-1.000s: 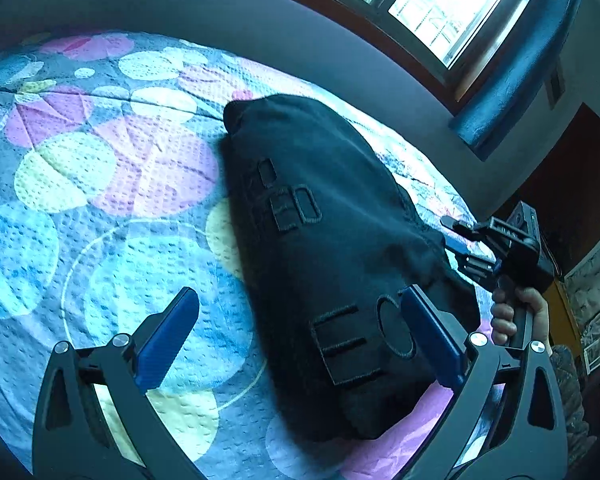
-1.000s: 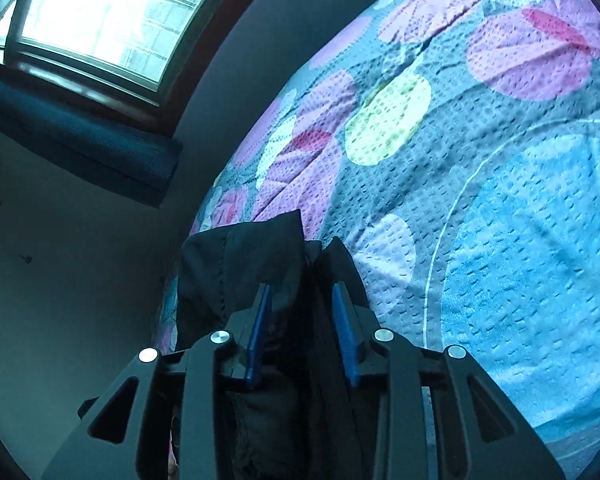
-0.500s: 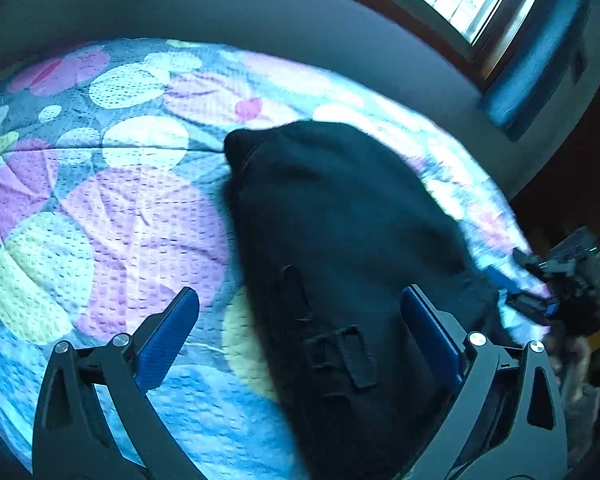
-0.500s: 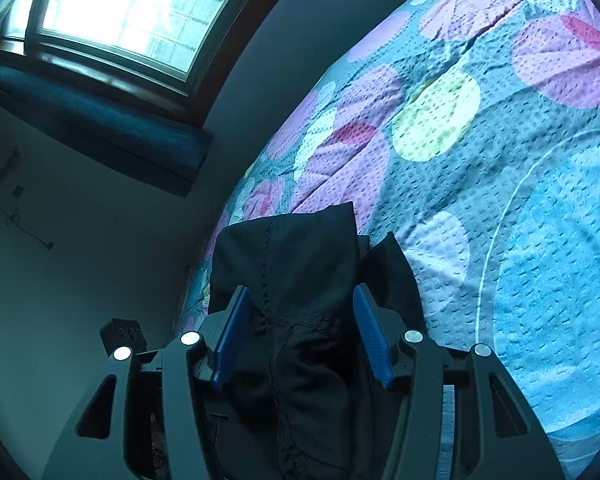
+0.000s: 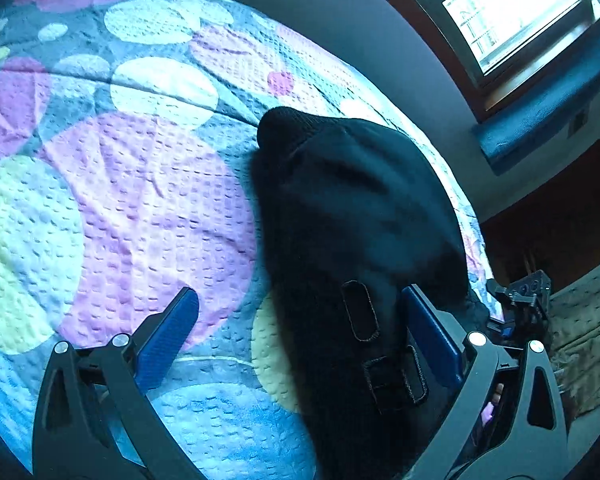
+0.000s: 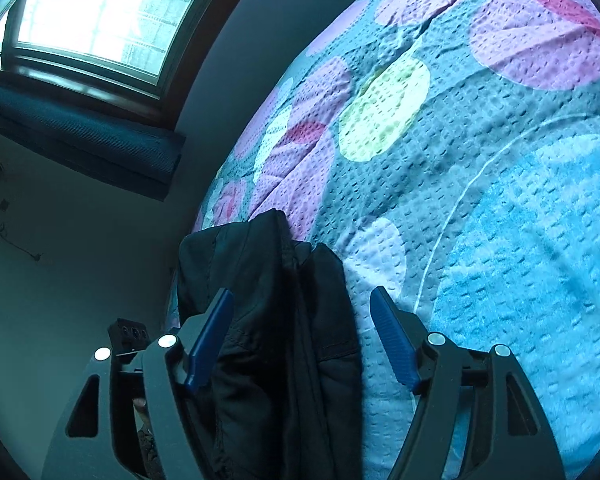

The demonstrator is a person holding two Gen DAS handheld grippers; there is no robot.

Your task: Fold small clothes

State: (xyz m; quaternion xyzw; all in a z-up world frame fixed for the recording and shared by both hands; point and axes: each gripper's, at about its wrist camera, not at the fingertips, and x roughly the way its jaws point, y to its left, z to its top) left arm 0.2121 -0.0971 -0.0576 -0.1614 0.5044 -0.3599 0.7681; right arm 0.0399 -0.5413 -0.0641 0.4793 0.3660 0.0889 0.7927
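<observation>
A small black garment [image 5: 352, 216] with stitched lettering lies folded on a bedspread [image 5: 112, 184] printed with pastel circles. My left gripper [image 5: 300, 312] is open, its right blue finger [image 5: 428, 332] against the garment's near end and its left finger over bare bedspread. In the right wrist view the garment's bunched edge [image 6: 276, 304] lies between the spread blue fingers of my open right gripper [image 6: 302, 312]. The right gripper also shows in the left wrist view [image 5: 520, 300], beyond the garment.
A wall and a bright window [image 6: 100, 12] with a dark blue blind [image 5: 540, 92] run behind the bed. The bedspread [image 6: 480, 200] stretches wide to the garment's side. A beige textured cloth [image 5: 584, 340] lies off the bed's edge.
My right gripper has opened from shut on the garment's edge to wide apart. My left gripper has moved forward along the garment, staying open.
</observation>
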